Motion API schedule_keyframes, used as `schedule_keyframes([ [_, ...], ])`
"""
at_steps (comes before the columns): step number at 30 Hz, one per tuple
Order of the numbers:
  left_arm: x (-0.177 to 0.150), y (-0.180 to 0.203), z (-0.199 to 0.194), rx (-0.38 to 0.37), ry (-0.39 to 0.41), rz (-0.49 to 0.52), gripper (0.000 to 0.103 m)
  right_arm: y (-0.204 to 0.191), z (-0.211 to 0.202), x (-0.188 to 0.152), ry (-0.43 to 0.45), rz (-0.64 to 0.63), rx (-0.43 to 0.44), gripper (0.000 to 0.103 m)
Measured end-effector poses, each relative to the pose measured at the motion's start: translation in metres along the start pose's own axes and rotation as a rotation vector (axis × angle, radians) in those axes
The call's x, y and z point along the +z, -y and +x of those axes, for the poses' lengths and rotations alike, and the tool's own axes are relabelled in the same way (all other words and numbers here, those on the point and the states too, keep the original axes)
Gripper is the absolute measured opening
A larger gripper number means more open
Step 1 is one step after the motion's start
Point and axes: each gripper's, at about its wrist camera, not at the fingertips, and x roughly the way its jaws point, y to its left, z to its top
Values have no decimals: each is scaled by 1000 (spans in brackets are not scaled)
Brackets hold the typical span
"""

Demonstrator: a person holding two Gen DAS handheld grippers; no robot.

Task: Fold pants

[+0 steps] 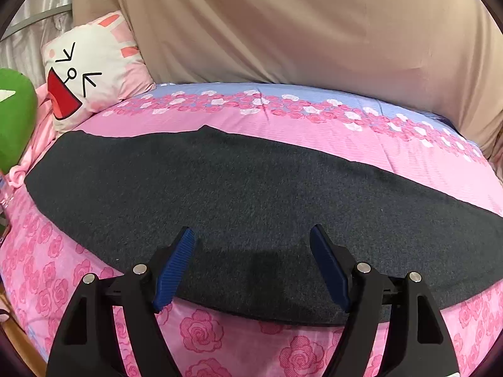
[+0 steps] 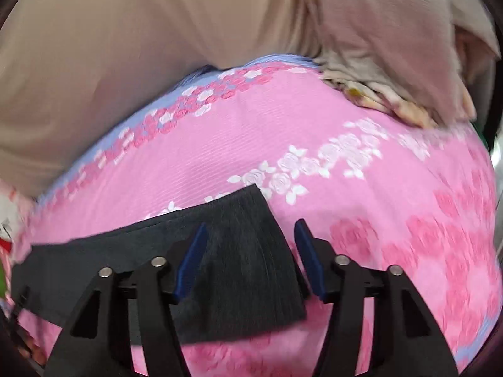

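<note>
Dark charcoal pants lie flat in a long band across a pink rose-print bedsheet. My left gripper hovers over the near edge of the pants with its blue pads spread wide and nothing pinched between them. In the right wrist view one end of the pants lies flat on the sheet, its square corner pointing away. My right gripper stands open over that end, with the fabric showing below and between the pads, untouched by them.
A white and pink cartoon-face pillow and a green plush shape sit at the far left of the bed. Beige fabric hangs behind the bed. A crumpled beige cloth lies at the far right corner.
</note>
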Motion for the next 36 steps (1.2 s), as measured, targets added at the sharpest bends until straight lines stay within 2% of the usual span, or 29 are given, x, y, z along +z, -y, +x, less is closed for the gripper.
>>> schedule_keyframes([
  [1,0,-1,-1,4,5,-9,73,-1,11,2,-24,-24,-16,54],
  [2,-1,-3,-2,3,10,-16,73,-4,19,4,-54,-53,-20,32],
  [3,-1,-4,-3,4,14,-23,73,-9,19,6,-37,-80,-47,17],
  [4,-1,-6,-3,9,15,-34,73,-11,11,8,-10,-98,-56,8],
  [7,-1,-10,0,17,0,-58,73,-11,-16,21,99,-83,-4,9],
  [8,-1,-11,2,17,-11,-61,73,-9,-16,24,104,-85,-11,8],
  [10,-1,-10,7,20,-35,-55,73,2,9,25,48,-94,-96,8],
  [11,-1,-9,8,22,-42,-50,73,11,24,22,-9,-75,-115,11],
  [13,-1,-7,7,23,-40,-43,73,30,15,16,0,30,-59,15],
  [14,-1,-7,7,23,-36,-44,73,35,2,13,26,70,-31,28],
  [15,-1,-8,6,18,-35,-47,73,41,-14,5,64,110,-3,49],
  [17,-2,-9,8,15,-44,-54,73,45,-35,-14,78,151,46,67],
  [21,-2,-8,13,5,-71,-48,73,42,-36,-51,-16,206,158,68],
  [23,-2,-6,15,3,-78,-38,73,36,-32,-55,-27,198,139,69],
  [27,-2,-5,13,2,-72,-41,73,24,-23,-49,-41,174,119,83],
  [29,-2,-9,13,-4,-71,-58,73,17,-19,-46,-38,160,93,83],
  [32,-2,-16,15,-23,-80,-93,73,13,-19,-45,-36,142,69,62],
  [34,-1,-19,16,-39,-86,-113,73,12,-19,-45,-35,141,36,53],
  [35,-2,-21,17,-48,-88,-119,73,12,-19,-45,-35,143,30,44],
  [36,-2,-22,17,-54,-89,-125,73,13,-20,-46,-35,156,25,31],
])
